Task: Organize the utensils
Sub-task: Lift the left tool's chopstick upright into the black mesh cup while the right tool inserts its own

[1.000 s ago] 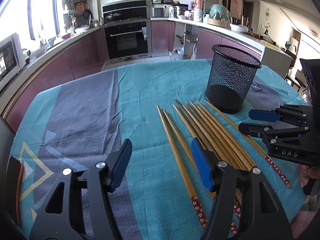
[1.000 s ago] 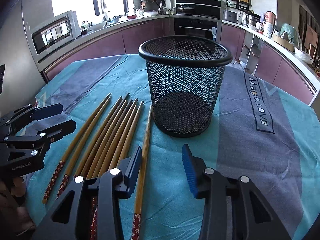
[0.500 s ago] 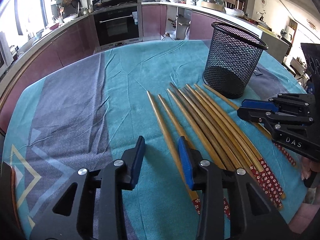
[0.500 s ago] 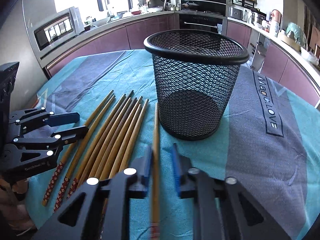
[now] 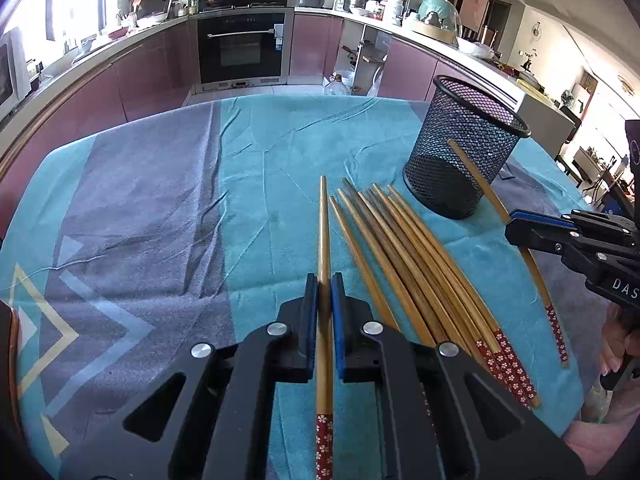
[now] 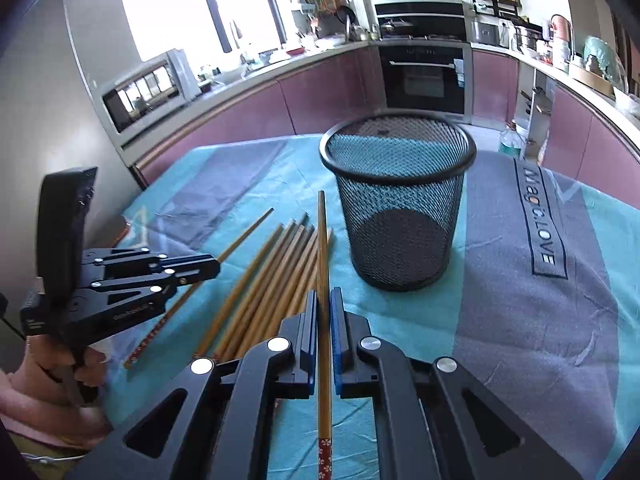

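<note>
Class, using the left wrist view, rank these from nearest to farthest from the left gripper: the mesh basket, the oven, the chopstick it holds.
1. Held chopstick, clamped in the left gripper.
2. Mesh basket, ahead to the right on the tablecloth.
3. Oven, far behind the table.

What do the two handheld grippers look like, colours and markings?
Both are matte black frames with triangular cutouts, silver rivets and blue ribbed pads on the jaws. The right gripper shows white "DAS" lettering on its side; the left gripper has small white lettering too blurred to read.
</note>
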Motion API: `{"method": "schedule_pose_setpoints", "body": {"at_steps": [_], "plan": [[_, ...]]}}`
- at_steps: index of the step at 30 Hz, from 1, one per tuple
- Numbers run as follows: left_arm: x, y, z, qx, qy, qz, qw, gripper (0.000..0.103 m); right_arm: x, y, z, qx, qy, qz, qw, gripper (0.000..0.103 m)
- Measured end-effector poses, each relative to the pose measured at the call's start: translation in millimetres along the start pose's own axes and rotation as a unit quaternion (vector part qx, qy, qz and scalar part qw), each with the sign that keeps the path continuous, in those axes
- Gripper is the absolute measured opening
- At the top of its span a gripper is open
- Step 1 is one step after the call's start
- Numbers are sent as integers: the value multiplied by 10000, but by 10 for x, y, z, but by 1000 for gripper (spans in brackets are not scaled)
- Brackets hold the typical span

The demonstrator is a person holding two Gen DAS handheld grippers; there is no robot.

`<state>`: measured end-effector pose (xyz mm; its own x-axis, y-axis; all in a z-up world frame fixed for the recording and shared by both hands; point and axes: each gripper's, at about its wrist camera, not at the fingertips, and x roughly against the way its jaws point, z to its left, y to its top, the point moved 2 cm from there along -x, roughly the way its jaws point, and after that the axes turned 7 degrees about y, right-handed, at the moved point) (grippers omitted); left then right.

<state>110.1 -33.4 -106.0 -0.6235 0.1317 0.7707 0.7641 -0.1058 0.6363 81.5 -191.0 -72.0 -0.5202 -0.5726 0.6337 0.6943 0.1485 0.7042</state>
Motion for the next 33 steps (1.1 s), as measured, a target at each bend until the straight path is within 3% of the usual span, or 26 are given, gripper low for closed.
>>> {"method": "schedule_pose_setpoints", "body": {"at_steps": [7,15,26,33], "plan": [[512,282,94,81,-536,-562,9970,8,493,294,84,96,286,-828,9961,5],[1190,739,62,66,-1023,-1496,9834,8,982,688,112,328,368,-1682,9845,5],[1653,1503,-176,85,-1474,-2212,9640,7,1336,1217,-13,550,200,-2143,9750,5],[1545,1844,-491,-94,-1521,-2192,9637,7,1199,1352,-215,515,-154,-1961,9791,5]]}}
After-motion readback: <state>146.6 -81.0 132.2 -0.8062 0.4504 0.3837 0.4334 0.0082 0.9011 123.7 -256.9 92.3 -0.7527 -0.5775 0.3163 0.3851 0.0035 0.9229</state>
